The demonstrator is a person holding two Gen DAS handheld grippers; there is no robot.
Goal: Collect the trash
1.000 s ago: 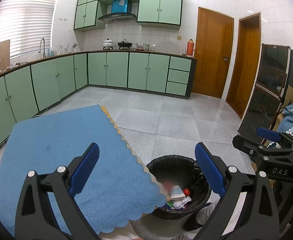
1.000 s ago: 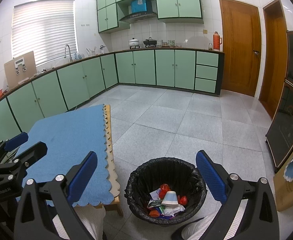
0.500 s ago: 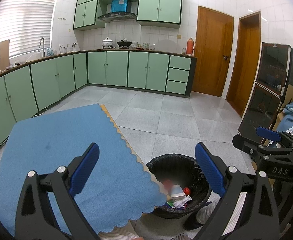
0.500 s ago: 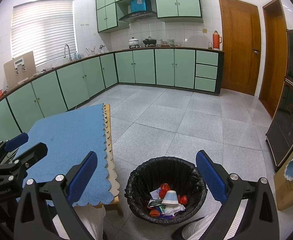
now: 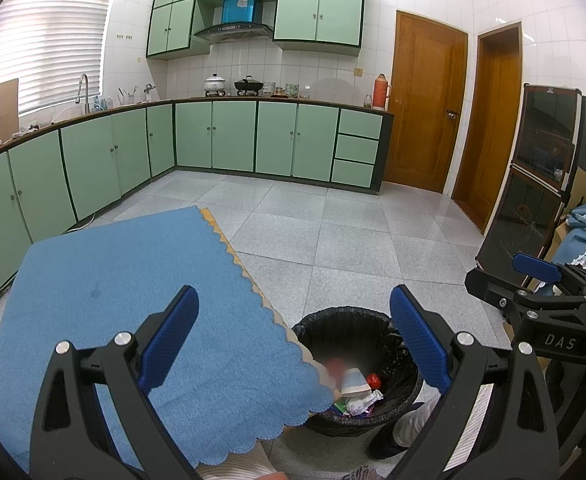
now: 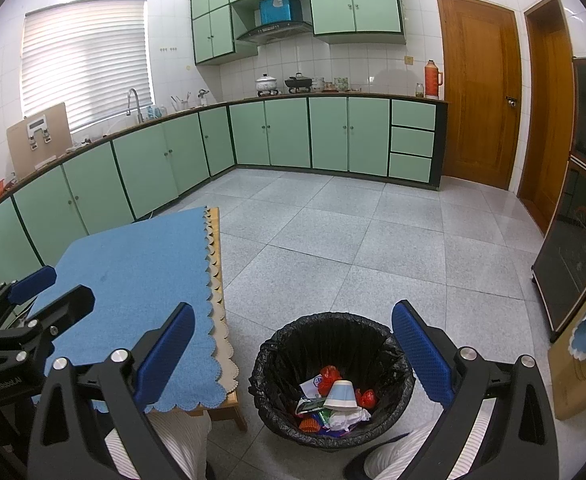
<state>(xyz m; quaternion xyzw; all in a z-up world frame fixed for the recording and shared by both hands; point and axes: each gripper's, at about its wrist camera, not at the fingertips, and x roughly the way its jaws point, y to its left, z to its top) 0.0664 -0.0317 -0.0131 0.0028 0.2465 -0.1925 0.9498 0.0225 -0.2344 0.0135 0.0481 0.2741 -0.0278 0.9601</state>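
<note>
I read "DAS" on the right gripper's [image 5: 533,276] body in the left wrist view; the lettering on the left gripper [image 6: 33,284] in the right wrist view was too small to make out. Only the right view showed the full trash pile [image 6: 333,400] inside the black-lined bin [image 6: 333,332], on the floor just right of the blue-clothed table [image 6: 141,264]; the cloth hid part of it in the left view. Both claws stood wide apart, gripping nothing.

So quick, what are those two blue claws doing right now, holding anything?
Left gripper: open, holding nothing.
Right gripper: open, holding nothing, above the trash bin.
</note>
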